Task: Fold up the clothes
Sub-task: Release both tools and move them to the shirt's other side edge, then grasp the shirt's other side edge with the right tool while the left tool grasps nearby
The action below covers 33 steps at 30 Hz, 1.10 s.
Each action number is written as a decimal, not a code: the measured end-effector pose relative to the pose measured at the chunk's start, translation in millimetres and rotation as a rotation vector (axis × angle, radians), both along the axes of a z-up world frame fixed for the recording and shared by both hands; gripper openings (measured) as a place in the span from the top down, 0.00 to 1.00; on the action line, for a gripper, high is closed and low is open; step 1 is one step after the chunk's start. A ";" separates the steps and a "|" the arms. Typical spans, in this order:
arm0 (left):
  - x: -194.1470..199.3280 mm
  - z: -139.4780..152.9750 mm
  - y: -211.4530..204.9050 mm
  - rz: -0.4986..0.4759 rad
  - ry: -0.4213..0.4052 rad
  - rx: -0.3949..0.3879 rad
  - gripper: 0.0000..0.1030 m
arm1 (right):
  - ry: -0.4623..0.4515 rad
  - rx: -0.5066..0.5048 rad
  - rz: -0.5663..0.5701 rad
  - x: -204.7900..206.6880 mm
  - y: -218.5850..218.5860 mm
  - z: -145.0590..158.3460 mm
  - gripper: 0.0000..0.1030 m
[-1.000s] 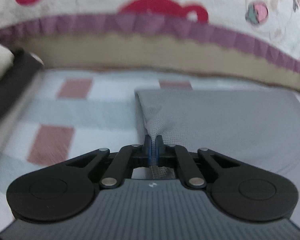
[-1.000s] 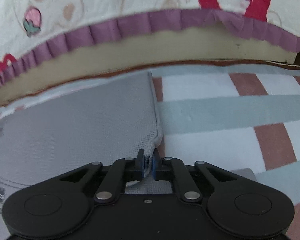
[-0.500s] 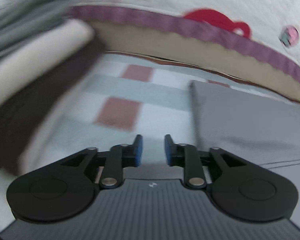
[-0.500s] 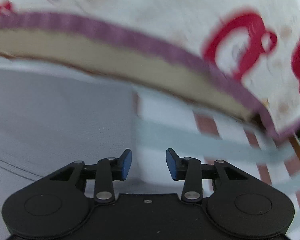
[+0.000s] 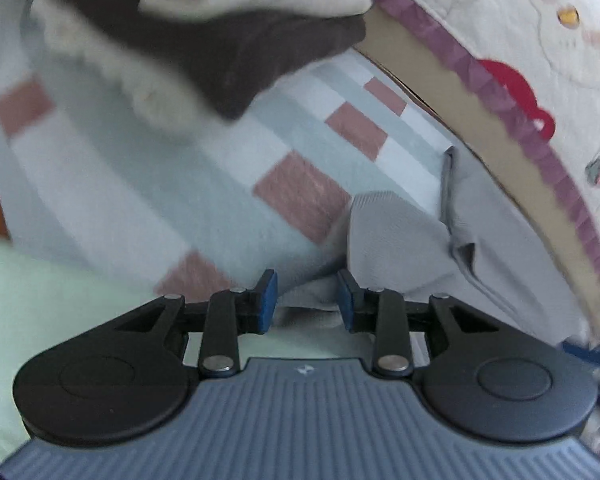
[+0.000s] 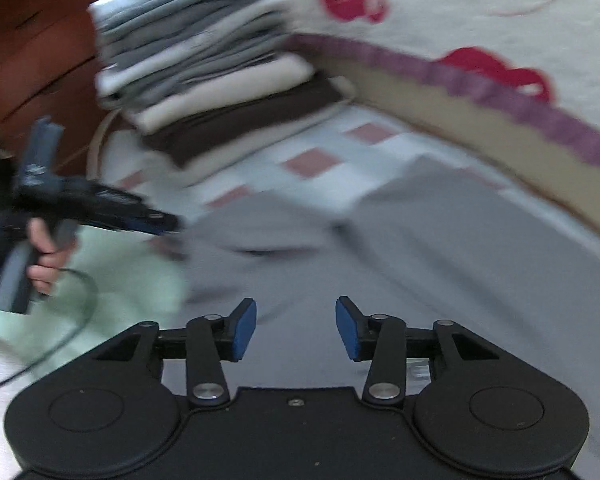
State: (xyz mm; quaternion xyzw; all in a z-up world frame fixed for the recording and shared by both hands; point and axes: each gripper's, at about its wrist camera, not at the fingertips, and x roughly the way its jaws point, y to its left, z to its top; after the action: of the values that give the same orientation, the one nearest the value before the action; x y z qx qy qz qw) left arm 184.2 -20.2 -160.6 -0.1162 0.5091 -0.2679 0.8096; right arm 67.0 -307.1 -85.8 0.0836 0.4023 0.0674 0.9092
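A grey garment [image 5: 400,240] lies spread on the checked sheet [image 5: 204,184], its sleeve end reaching up to my left gripper [image 5: 306,300]. That gripper stands open, blue pads apart, nothing pinched. In the right wrist view the same grey garment [image 6: 440,248] fills the middle and right. My right gripper [image 6: 296,328] hovers above it, jaws opening, nothing between them. The left gripper [image 6: 168,224] shows at the left, held by a hand [image 6: 44,248], its tip at the garment's left edge.
A tall stack of folded clothes [image 6: 196,64] sits at the back left beside brown wooden furniture [image 6: 28,64]; it is blurred in the left wrist view [image 5: 204,40]. A pale green cloth [image 6: 132,276] lies front left. A patterned quilt with purple trim [image 6: 500,92] borders the far side.
Both grippers were shut on the grey garment's edges, then let go and opened. Both have swung and rolled; the stack of folded clothes has come into view.
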 end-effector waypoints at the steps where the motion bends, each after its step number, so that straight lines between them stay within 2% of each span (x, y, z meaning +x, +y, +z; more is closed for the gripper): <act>1: -1.6 -2.3 3.9 0.010 0.024 -0.022 0.70 | 0.013 -0.002 0.022 1.5 14.3 -3.5 0.52; 5: -2.4 -13.9 15.3 0.060 0.118 -0.105 0.69 | 0.053 -0.016 0.110 1.5 48.3 -16.9 0.52; 8: -12.2 -13.5 15.9 0.070 0.113 -0.078 0.68 | 0.069 -0.016 0.137 -2.0 58.1 -20.5 0.52; 9: -17.1 -9.6 17.6 0.074 0.093 -0.048 0.68 | 0.073 -0.034 0.148 -3.8 60.3 -21.7 0.52; 11: -31.7 3.3 26.4 0.094 -0.009 0.034 0.66 | 0.090 -0.100 0.212 -6.8 67.6 -26.4 0.53; 13: -40.9 9.8 34.5 0.114 -0.059 0.059 0.62 | 0.107 -0.199 0.258 -12.9 76.7 -33.1 0.54; 14: -41.8 9.9 37.7 0.118 -0.057 0.040 0.62 | 0.112 -0.241 0.266 -16.3 79.9 -36.7 0.54; 15: -39.4 7.3 39.1 0.109 -0.031 -0.011 0.62 | 0.115 -0.252 0.263 -18.2 80.3 -39.4 0.54; 19: -30.2 -7.2 33.1 0.075 0.125 -0.296 0.62 | 0.100 -0.264 0.254 -19.2 83.9 -41.0 0.53; 20: -29.1 -13.0 28.1 0.064 0.166 -0.334 0.62 | 0.093 -0.269 0.254 -19.0 85.5 -40.6 0.53; 22: -28.3 -25.5 16.9 0.053 0.236 -0.363 0.62 | 0.079 -0.278 0.255 -18.4 88.7 -39.6 0.54; 25: -28.3 -42.2 -1.8 0.050 0.297 -0.334 0.62 | 0.052 -0.321 0.253 -17.0 95.1 -38.9 0.54; 26: -28.1 -43.3 -6.4 0.052 0.287 -0.320 0.62 | 0.042 -0.336 0.252 -16.4 97.3 -38.7 0.56; 28: -26.8 -44.2 -13.8 0.065 0.246 -0.295 0.53 | 0.013 -0.310 0.246 -18.0 97.6 -34.8 0.76; 29: -24.6 -44.0 -17.3 0.083 0.218 -0.270 0.51 | 0.001 -0.295 0.246 -19.2 97.5 -32.3 0.95; 30: -21.7 -44.5 -20.0 0.099 0.195 -0.255 0.51 | -0.010 -0.281 0.246 -20.5 97.5 -29.6 0.94; 32: -15.4 -46.8 -23.8 0.118 0.164 -0.254 0.58 | -0.026 -0.242 0.243 -22.4 94.7 -24.8 0.94; 33: -13.0 -46.1 -25.0 0.120 0.140 -0.257 0.88 | -0.029 -0.213 0.237 -22.8 90.9 -22.8 0.94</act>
State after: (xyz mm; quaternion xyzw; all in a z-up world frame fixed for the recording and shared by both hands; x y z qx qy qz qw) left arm 171.3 -45.2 -206.7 -0.2672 0.5181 -0.2734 0.7651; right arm 44.1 -216.1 -108.6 -0.0623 0.4009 0.1322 0.9044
